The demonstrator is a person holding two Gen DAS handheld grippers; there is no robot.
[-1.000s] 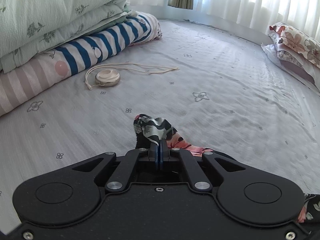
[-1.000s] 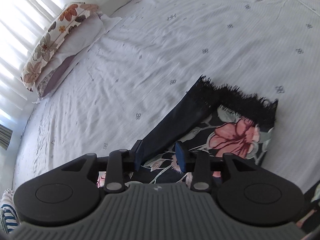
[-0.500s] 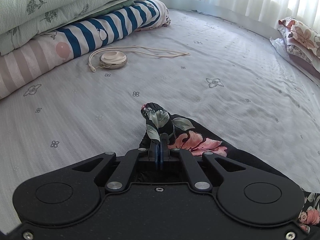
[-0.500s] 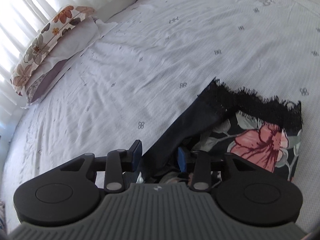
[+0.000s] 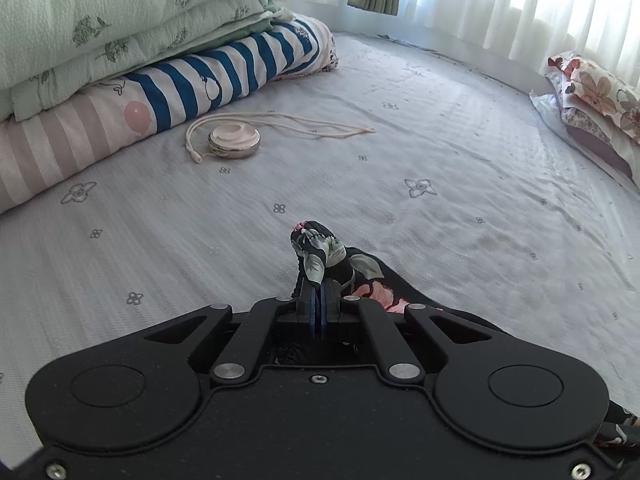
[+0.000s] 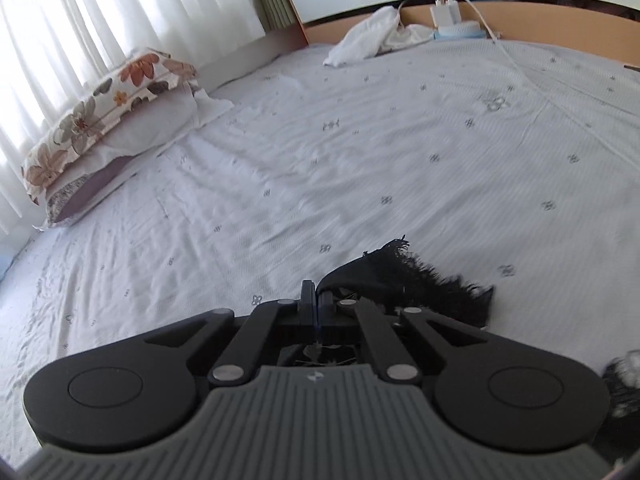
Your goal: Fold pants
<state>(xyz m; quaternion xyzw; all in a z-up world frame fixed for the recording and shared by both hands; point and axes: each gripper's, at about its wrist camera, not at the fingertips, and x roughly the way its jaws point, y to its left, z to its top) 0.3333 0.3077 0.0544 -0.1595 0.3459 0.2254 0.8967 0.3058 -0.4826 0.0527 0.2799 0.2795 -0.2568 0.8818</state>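
Note:
The pants [image 5: 360,276] are black with pink flowers and green leaves and lie on the pale bedsheet [image 5: 440,184]. My left gripper [image 5: 319,296] is shut on a bunched corner of them, which sticks up past the fingertips. In the right wrist view my right gripper [image 6: 316,300] is shut on the black edge of the pants [image 6: 420,284], close to the fringed hem that trails off to the right. Most of the garment is hidden under both gripper bodies.
Folded quilts [image 5: 120,40] are stacked at the left, with a round cream case on a cord [image 5: 234,142] beside them. A floral pillow [image 6: 108,112] lies by the curtains. White cloth [image 6: 372,36] and a charger cable [image 6: 520,64] sit near the headboard.
My right gripper's jaws closed from half open onto the black edge and it lifted and tilted up, so more of the bed shows. The left gripper keeps its grip on the bunched corner.

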